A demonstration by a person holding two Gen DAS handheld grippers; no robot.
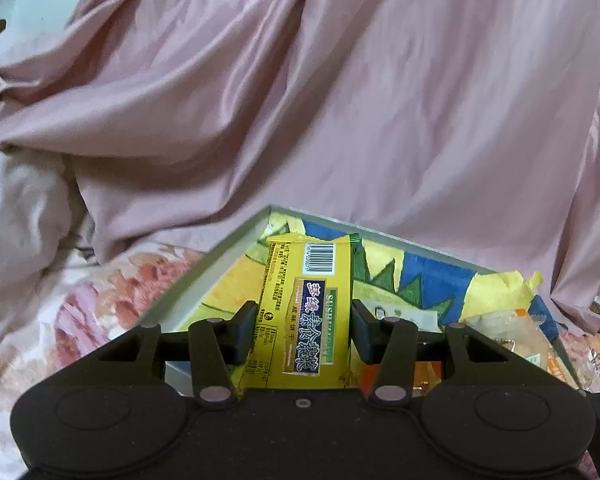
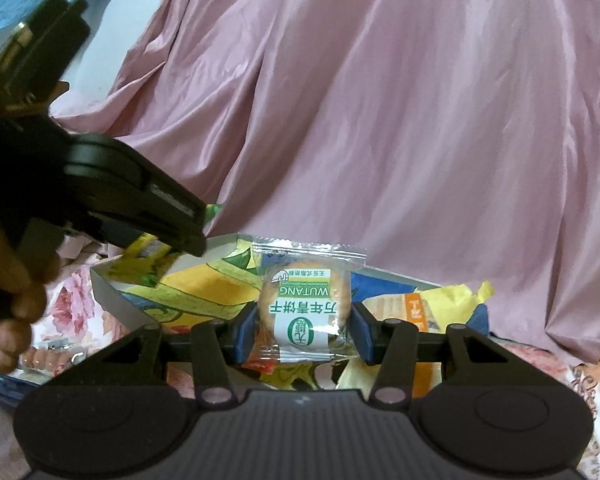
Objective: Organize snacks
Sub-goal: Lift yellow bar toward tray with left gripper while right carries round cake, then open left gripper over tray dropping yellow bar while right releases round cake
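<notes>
My left gripper (image 1: 303, 326) is shut on a long yellow snack bar (image 1: 308, 304) with a barcode, held lengthwise above the colourful box (image 1: 236, 236). My right gripper (image 2: 303, 320) is shut on a clear-wrapped round biscuit with a green and white label (image 2: 303, 306), its pads pressing both sides. In the right wrist view the left gripper (image 2: 168, 228) comes in from the left over the box's near corner (image 2: 104, 288), with the yellow bar's end (image 2: 148, 248) under it. A hand (image 2: 16, 292) holds that gripper.
The box has grey walls and a cartoon-printed floor, and holds several wrapped snacks (image 1: 504, 328) and yellow paper (image 2: 456, 300) on its right side. Pink satin cloth (image 1: 340, 100) rises behind it. A floral bedsheet (image 1: 100, 300) lies to the left.
</notes>
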